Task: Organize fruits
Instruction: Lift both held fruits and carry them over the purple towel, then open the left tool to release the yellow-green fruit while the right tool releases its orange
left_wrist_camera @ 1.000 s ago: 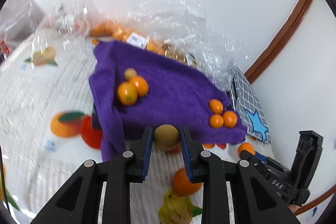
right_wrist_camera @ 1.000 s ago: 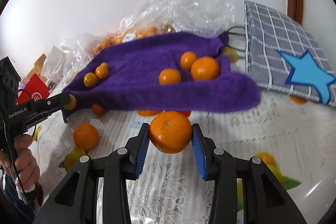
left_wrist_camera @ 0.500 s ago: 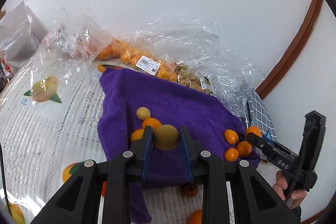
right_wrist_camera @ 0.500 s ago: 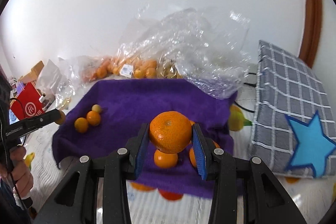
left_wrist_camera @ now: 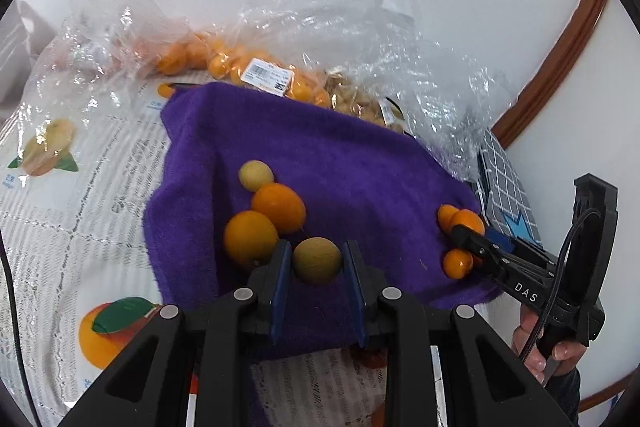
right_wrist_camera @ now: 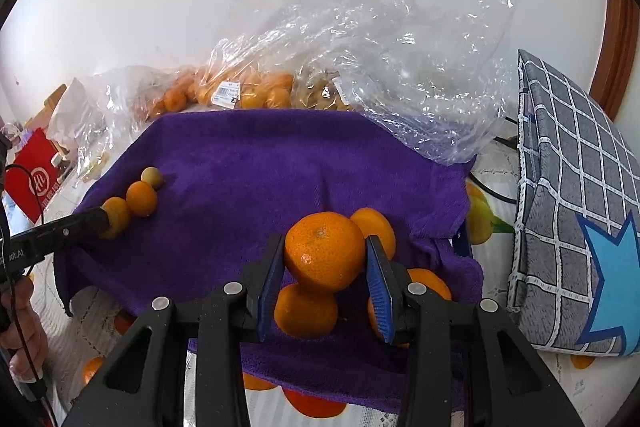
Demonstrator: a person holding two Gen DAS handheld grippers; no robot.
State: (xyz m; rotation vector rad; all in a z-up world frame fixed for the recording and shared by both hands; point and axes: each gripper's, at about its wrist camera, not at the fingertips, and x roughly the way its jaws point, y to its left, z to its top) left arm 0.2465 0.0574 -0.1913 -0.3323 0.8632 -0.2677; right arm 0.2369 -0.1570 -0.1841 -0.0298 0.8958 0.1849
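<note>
One towel (right_wrist_camera: 248, 155) was there. Five oranges lay on it: two left oranges (left_wrist_camera: 250, 239) and three right oranges (right_wrist_camera: 306, 311). A sixth orange (right_wrist_camera: 324, 259) sat in the right gripper (right_wrist_camera: 324, 241). There were two pale fruits: a loose one (left_wrist_camera: 256, 175) on the towel and a held one (left_wrist_camera: 317, 267) in the left gripper (left_wrist_camera: 315, 247). There was one cushion (right_wrist_camera: 560, 167). The clear bags (right_wrist_camera: 400, 47) and the fruit inside them were too crumpled together to count.

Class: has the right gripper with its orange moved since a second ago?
Yes. The right gripper, shut on the orange, has moved from the patterned tablecloth in over the purple towel, above the oranges lying there.
</note>
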